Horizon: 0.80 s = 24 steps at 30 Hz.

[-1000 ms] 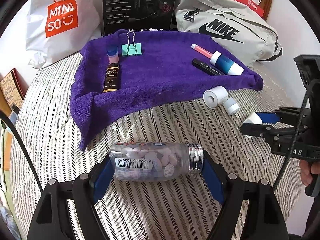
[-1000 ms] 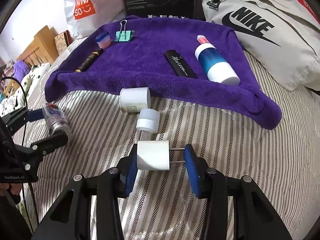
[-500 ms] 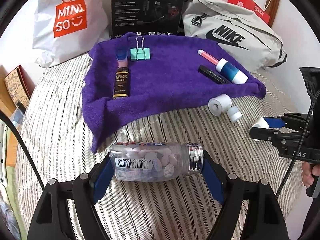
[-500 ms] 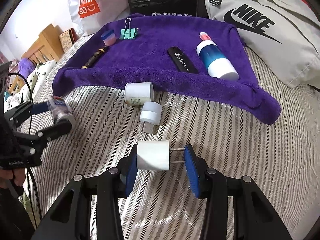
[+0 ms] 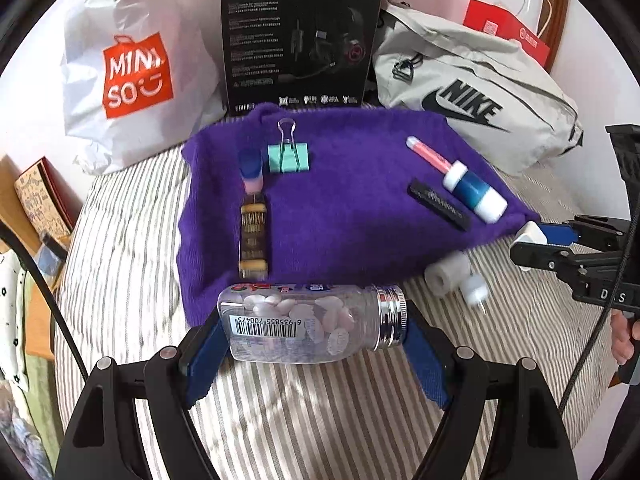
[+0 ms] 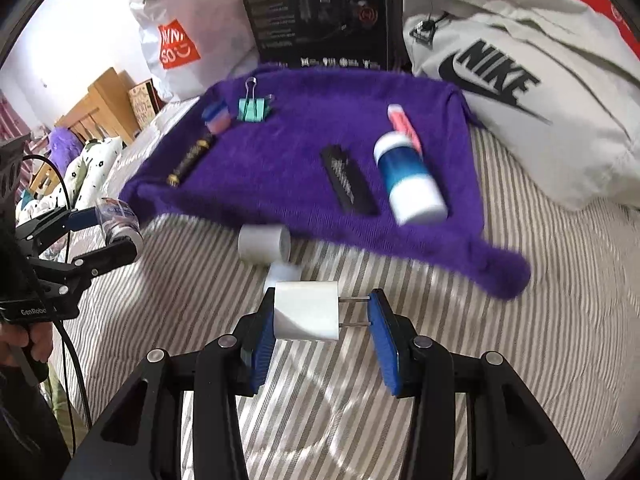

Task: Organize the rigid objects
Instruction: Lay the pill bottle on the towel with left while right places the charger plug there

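While left tongs (image 5: 316, 344) clamp 1 pill bottle (image 5: 308, 322), right tongs (image 6: 320, 320) clamp 1 charger plug (image 6: 306, 311)

Purple fleece towel (image 5: 352, 208) lies on the striped bed (image 5: 320, 420). On its left part: mint binder clip (image 5: 289, 156), blue-capped pink bottle (image 5: 251, 170) just left of it, dark gold-banded tube (image 5: 253, 240) in front of that. On its right part: flat black lighter (image 6: 349, 179), blue-and-white cylinder bottle (image 6: 410, 178) beside it, pink tube (image 6: 404, 122) behind. White tape roll (image 6: 262, 243) lies on the bed before the towel edge. White Miniso bag (image 5: 128, 72), black headset box (image 5: 298, 36) and grey Nike bag (image 5: 472, 92) stand behind.
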Motion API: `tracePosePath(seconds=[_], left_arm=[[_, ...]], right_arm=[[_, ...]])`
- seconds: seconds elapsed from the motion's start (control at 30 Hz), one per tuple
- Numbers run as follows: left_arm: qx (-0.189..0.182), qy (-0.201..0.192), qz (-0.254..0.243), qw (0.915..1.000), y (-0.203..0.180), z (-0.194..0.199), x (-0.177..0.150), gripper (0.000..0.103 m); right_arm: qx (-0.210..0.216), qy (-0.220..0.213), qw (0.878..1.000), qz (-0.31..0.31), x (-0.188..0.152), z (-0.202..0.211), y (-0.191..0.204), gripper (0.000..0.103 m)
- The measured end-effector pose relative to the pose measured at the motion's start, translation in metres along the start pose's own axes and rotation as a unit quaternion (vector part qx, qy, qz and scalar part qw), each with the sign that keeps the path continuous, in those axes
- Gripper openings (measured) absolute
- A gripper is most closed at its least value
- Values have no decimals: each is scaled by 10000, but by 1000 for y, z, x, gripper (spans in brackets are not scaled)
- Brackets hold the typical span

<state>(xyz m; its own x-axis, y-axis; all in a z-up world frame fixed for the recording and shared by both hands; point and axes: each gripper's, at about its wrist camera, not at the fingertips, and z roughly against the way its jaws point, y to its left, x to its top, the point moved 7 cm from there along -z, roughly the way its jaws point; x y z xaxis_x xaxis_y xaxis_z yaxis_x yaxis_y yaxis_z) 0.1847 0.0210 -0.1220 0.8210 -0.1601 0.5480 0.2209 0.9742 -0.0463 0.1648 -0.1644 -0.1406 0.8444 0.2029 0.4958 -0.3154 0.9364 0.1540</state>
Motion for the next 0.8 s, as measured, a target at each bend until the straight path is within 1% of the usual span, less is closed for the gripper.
tracePosePath(seconds=[0.13,0.3,0.4,0.5,0.67,0.8], left_arm=[[66,-30,-66,10000,3,-10,25,80],[112,-17,-65,9999,9,-25,44,80],[97,9,-9,10000,13,-33,48,80],[111,42,-1,9999,16,-39,50,80],[124,143,54,9998,23,-51,50,80],[110,161,70,9998,27,-56,51,80]], right_arm=[[10,-109,9999,66,21,2,-4,44],[36,-210,9998,46,47,-3,-13,44],[71,-307,9995,-19,68,-10,-20,44],[67,-316,9995,-42,90,-24,-26,44],[29,-264,9996,44,120,-53,-28,44],[-113,-78,9997,196,133,-81,-29,44]])
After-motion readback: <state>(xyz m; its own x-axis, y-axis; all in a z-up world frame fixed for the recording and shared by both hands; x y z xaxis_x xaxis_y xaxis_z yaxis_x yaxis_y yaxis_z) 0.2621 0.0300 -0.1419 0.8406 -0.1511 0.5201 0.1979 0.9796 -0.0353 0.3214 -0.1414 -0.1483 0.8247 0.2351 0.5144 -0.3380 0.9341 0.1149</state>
